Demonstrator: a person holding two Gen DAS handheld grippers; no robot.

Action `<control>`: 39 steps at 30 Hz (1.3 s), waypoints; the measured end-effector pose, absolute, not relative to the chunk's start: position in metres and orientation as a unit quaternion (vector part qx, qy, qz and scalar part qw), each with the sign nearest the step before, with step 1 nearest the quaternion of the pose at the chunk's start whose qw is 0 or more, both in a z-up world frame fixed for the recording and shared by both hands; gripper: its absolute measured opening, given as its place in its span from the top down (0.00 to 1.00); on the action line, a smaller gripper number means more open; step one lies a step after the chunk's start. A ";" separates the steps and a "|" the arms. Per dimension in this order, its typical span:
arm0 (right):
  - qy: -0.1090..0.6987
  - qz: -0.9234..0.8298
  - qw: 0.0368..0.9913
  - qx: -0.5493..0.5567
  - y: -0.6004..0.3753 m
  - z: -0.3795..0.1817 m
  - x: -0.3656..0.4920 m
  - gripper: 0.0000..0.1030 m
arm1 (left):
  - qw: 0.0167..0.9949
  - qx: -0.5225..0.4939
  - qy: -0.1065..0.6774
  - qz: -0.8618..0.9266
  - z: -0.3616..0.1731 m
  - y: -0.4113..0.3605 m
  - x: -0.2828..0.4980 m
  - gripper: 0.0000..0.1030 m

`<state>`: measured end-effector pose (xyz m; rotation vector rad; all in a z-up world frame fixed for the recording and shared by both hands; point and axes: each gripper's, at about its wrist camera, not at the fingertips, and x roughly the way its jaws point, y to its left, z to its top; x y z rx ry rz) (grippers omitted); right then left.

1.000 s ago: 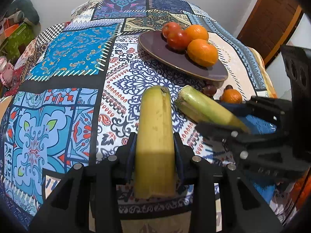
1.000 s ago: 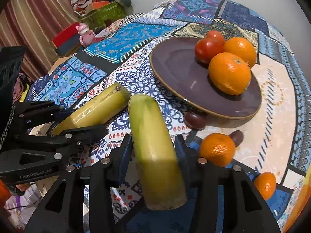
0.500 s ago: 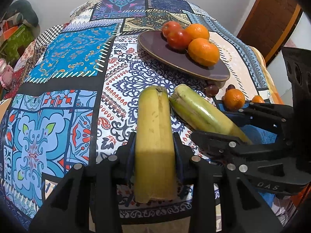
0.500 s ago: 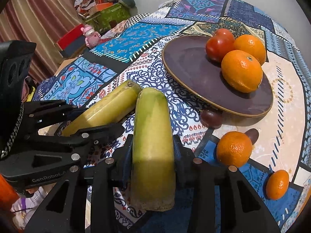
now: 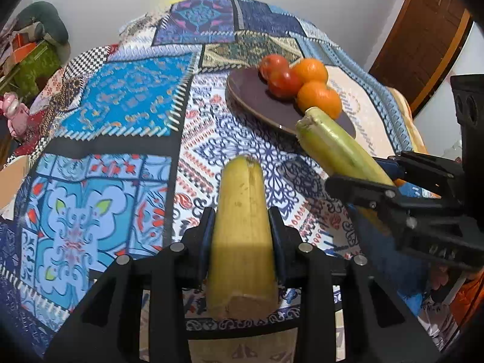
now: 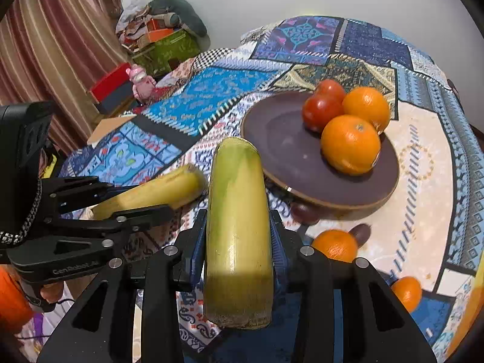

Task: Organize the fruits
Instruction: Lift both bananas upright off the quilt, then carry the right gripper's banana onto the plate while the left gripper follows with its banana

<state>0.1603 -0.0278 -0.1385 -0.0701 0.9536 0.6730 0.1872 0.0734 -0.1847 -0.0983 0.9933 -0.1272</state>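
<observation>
My left gripper (image 5: pixel 242 220) is shut on a yellow banana (image 5: pixel 242 211) held above the patterned cloth. My right gripper (image 6: pixel 239 227) is shut on a greener banana (image 6: pixel 237 211), its far tip over the near rim of the dark purple plate (image 6: pixel 272 127). The plate holds two oranges (image 6: pixel 351 143) and two red tomatoes (image 6: pixel 320 110). In the left wrist view the right gripper (image 5: pixel 393 187) and green banana (image 5: pixel 335 148) reach toward the plate (image 5: pixel 254 96). In the right wrist view the left gripper (image 6: pixel 115 199) and yellow banana (image 6: pixel 154 192) are at left.
Two small oranges (image 6: pixel 334 245) (image 6: pixel 407 292) and two dark brown fruits (image 6: pixel 305 211) lie on the cloth just in front of the plate. A green box (image 6: pixel 163 48), a pink toy (image 6: pixel 140 80) and a curtain (image 6: pixel 45 45) stand beyond the table's left side. A wooden door (image 5: pixel 423 36) is at right.
Both grippers rose and moved forward with their bananas. The green banana's tip went from short of the plate to over its near rim. The yellow banana stays behind it.
</observation>
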 end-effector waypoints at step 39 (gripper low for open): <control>0.446 0.290 0.846 -0.040 -0.016 -0.139 0.226 0.66 | 0.884 -0.008 0.463 -0.060 -0.154 0.082 0.229 0.66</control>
